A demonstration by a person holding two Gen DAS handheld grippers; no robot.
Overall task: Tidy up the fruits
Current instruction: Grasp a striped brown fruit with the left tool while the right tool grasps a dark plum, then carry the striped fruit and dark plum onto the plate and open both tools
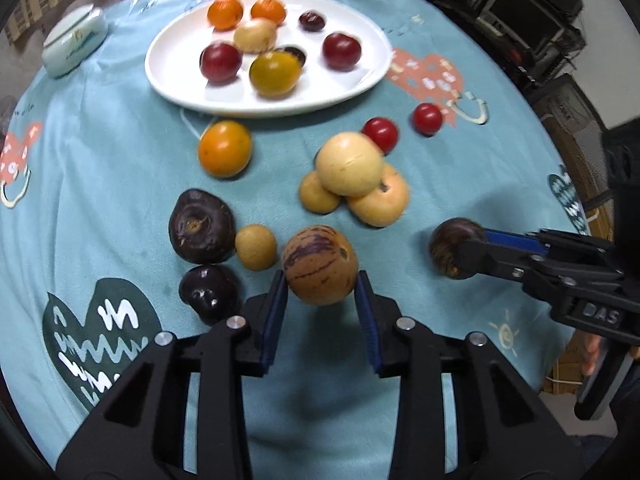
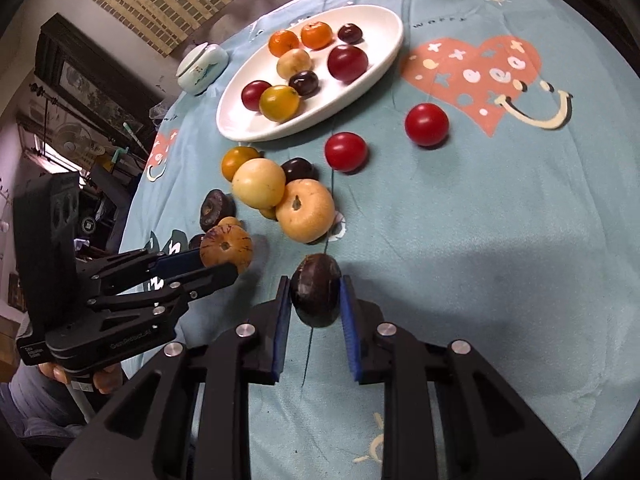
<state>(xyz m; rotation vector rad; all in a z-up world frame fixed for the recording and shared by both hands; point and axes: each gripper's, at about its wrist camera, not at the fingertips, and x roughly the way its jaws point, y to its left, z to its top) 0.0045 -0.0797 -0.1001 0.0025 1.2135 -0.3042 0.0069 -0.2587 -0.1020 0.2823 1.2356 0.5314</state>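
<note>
The left tool point(image 1: 321, 286) clamps a tan, purple-streaked melon point(image 1: 319, 265) just above the blue-clothed bench point(image 1: 120, 152); its far side is hidden. Beyond it, the white plate point(image 1: 176, 76) holds blurred fruit, one dark piece half covered. The right tool point(image 2: 314, 300) grips a dark passion fruit point(image 2: 315, 295), its underside unseen.

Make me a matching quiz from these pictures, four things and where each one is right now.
1. striped tan fruit
2. dark brown fruit
3. two red tomatoes
4. two oranges

A. on the white plate
B. between the right tongs
C. on the cloth beside the plate
D. between the left tongs

Pairs: 1-D, 2-B, 3-C, 4-A
</note>
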